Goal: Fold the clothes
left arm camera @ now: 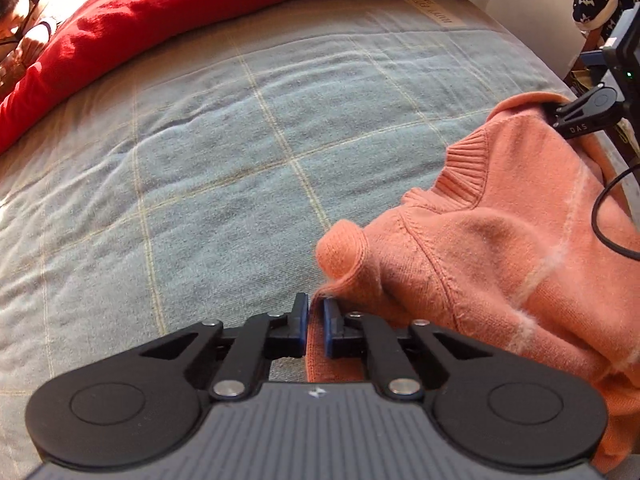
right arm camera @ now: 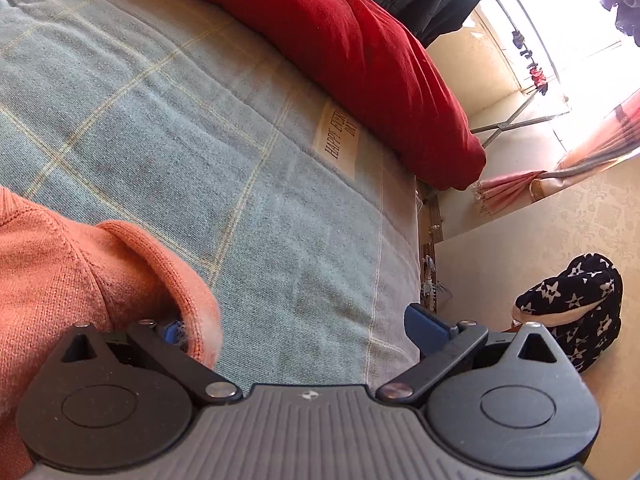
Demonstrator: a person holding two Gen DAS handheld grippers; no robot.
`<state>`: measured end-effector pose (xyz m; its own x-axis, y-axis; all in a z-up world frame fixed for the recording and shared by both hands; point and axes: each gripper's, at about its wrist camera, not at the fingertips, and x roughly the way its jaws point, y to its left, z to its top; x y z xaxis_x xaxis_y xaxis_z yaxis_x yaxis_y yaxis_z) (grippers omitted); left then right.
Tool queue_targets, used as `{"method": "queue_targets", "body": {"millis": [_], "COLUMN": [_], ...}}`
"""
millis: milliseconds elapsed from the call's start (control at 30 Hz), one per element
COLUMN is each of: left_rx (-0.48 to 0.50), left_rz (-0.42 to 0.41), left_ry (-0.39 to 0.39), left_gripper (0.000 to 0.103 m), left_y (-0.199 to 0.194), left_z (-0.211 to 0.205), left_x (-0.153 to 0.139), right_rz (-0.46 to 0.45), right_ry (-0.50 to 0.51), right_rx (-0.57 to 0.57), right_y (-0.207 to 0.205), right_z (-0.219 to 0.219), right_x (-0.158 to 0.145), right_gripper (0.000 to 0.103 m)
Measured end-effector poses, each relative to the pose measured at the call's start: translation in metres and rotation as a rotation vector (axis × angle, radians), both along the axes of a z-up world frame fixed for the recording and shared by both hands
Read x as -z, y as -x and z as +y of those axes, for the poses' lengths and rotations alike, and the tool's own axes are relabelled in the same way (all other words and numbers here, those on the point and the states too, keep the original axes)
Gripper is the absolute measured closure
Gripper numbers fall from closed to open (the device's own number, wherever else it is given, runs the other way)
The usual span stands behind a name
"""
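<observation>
Red quilt (left arm camera: 240,4): bunched along the far edge of the bed, from the left across the top.
Bedspread (left arm camera: 200,160): grey-blue with pale check lines, covering the bed; a printed label sits near its far edge.
Left gripper (left arm camera: 316,320): jaws drawn together, pinching a fold of the sweater's edge between the blue pads.
Orange sweater (left arm camera: 500,240): lying on the right side of the bedspread, ribbed collar facing up.
Right gripper (right arm camera: 296,328): jaws spread wide; the left finger is tucked under a sweater fold, the right finger is clear above the bed's edge.
Star-patterned slipper (right arm camera: 572,308): on the floor, right of the bed.
</observation>
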<state>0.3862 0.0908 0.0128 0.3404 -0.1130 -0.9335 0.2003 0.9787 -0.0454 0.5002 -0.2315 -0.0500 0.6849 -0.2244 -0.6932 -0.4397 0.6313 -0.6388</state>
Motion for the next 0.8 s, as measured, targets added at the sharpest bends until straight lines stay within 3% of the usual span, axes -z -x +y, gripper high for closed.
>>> {"method": "queue_targets", "body": {"millis": [100, 167, 267, 500, 700, 800], "left_rx": [0.070, 0.116, 0.188, 0.294, 0.290, 0.265], "left_rz": [0.035, 0.056, 0.072, 0.104, 0.058, 0.032], "left_ry": [0.029, 0.052, 0.116, 0.222, 0.180, 0.176], "left_gripper": [0.086, 0.062, 0.052, 0.050, 0.050, 0.050], "left_y": [-0.006, -0.008, -0.007, -0.022, -0.027, -0.031], "left_z": [0.004, 0.008, 0.022, 0.028, 0.011, 0.008], "left_x": [0.007, 0.011, 0.009, 0.008, 0.008, 0.004], "right_rz": [0.011, 0.019, 0.031, 0.053, 0.051, 0.001], "right_ry": [0.003, -0.004, -0.017, -0.033, -0.013, -0.005], "right_rx": [-0.009, -0.008, -0.011, -0.044, -0.057, -0.045], "right_y": [-0.002, -0.003, -0.005, -0.009, -0.025, -0.045], "right_z": [0.000, 0.000, -0.002, -0.002, 0.001, 0.001], "right_x": [0.006, 0.009, 0.010, 0.016, 0.020, 0.015], "right_gripper": [0.000, 0.000, 0.000, 0.000, 0.000, 0.000]}}
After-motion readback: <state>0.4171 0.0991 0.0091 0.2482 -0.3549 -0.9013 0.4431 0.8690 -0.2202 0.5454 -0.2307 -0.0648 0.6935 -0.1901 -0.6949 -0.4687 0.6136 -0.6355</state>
